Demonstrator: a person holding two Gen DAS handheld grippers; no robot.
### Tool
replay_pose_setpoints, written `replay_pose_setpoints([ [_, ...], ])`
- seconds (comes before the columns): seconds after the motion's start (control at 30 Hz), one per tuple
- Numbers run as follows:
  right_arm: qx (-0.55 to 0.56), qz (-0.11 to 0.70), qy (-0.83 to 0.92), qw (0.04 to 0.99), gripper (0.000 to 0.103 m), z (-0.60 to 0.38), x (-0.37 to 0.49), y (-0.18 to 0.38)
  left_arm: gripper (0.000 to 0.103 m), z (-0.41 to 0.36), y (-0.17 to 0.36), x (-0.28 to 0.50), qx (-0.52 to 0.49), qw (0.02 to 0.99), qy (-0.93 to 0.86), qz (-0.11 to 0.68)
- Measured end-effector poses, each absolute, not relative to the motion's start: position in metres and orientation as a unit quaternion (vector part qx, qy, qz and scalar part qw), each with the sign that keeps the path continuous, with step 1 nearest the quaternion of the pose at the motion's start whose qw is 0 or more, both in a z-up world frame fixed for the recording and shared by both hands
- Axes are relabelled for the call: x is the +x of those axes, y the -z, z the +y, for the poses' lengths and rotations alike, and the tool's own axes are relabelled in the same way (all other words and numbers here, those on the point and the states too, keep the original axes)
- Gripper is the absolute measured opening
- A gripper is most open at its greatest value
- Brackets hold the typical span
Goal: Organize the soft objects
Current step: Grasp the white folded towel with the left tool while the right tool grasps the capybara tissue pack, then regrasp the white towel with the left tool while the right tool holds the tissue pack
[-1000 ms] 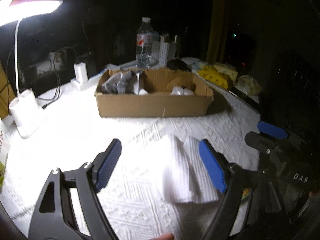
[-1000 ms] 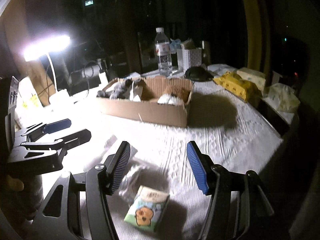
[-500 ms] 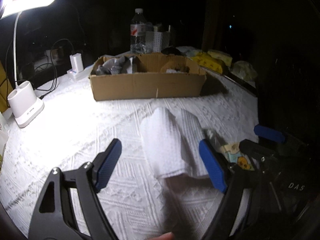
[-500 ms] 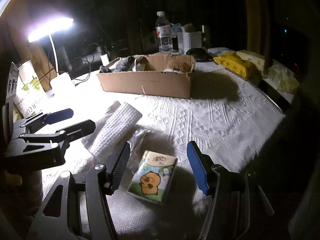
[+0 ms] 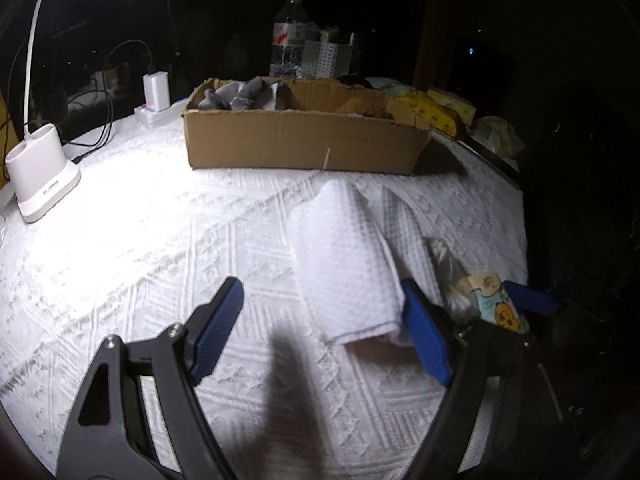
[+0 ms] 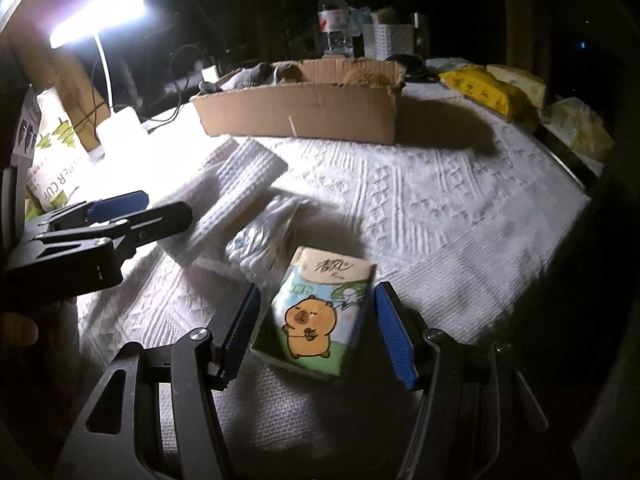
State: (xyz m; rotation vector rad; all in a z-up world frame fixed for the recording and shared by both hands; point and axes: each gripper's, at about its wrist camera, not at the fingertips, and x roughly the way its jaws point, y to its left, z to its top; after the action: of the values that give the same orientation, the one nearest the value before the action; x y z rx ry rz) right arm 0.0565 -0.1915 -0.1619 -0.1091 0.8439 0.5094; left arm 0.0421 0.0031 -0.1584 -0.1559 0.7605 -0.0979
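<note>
Tissue pack [image 6: 320, 316], the small printed one with a cartoon animal, lies flat on the white textured tablecloth [image 6: 460, 208] between the blue pads of the right gripper [image 6: 316, 330], whose jaws stand apart with a gap on either side and grip nothing. The left gripper [image 5: 320, 328] has just been closing a little, yet its jaws are also apart and empty; its right pad sits just beside the near end of the folded white towel [image 5: 344, 264], which lies mostly ahead of the pads, not squarely between them. To do this step well, I judge that the right hand should sink until the pads bracket the pack's long sides, then close gently, since the pack will squash and may tilt if pinched at a corner. The left hand would need to shift toward the towel's middle and take all its layers, or the fold may open on lifting. A crinkled clear wrapper [image 6: 264, 236] lies between towel and pack and could be caught by either gripper. The cardboard box [image 5: 304, 136], already holding some grey cloth, stands well beyond, with a water bottle [image 5: 288, 36] behind it and a lamp base [image 5: 40, 172] off to the left.
</note>
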Motion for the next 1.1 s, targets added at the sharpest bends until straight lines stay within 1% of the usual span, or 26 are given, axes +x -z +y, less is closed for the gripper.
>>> replay_pose_setpoints([
  [0.07, -0.054, 0.409, -0.246, 0.877, 0.062, -0.191, 0.057, 0.166, 0.06, 0.001, 0.157, 0.041, -0.072, 0.925, 0.054, 0.369],
  [0.13, -0.053, 0.408, -0.25, 0.876, 0.062, -0.191, 0.057, 0.167, 0.053, -0.003, 0.158, 0.042, -0.067, 0.925, 0.062, 0.369],
  [0.17, -0.052, 0.407, -0.252, 0.877, 0.061, -0.192, 0.057, 0.168, 0.044, -0.004, 0.158, 0.042, -0.066, 0.925, 0.069, 0.369],
  [0.2, -0.051, 0.406, -0.253, 0.877, 0.06, -0.192, 0.057, 0.168, 0.039, -0.004, 0.157, 0.042, -0.067, 0.925, 0.075, 0.367],
  [0.23, -0.049, 0.406, -0.253, 0.877, 0.059, -0.193, 0.056, 0.167, 0.037, -0.005, 0.156, 0.042, -0.066, 0.925, 0.079, 0.365],
  [0.3, -0.047, 0.404, -0.255, 0.877, 0.058, -0.195, 0.057, 0.167, 0.028, -0.005, 0.155, 0.041, -0.069, 0.926, 0.087, 0.36],
  [0.4, -0.045, 0.403, -0.256, 0.877, 0.057, -0.197, 0.058, 0.167, 0.023, -0.003, 0.152, 0.04, -0.073, 0.928, 0.091, 0.354],
  [0.5, -0.044, 0.4, -0.256, 0.879, 0.057, -0.199, 0.058, 0.165, 0.021, 0.0, 0.15, 0.04, -0.081, 0.928, 0.096, 0.35],
  [0.93, -0.031, 0.379, -0.244, 0.892, 0.057, -0.216, 0.06, 0.149, 0.021, 0.016, 0.131, 0.036, -0.11, 0.932, 0.11, 0.326],
  [1.1, -0.029, 0.377, -0.239, 0.895, 0.057, -0.215, 0.067, 0.149, 0.021, 0.028, 0.141, 0.043, -0.108, 0.927, 0.084, 0.35],
])
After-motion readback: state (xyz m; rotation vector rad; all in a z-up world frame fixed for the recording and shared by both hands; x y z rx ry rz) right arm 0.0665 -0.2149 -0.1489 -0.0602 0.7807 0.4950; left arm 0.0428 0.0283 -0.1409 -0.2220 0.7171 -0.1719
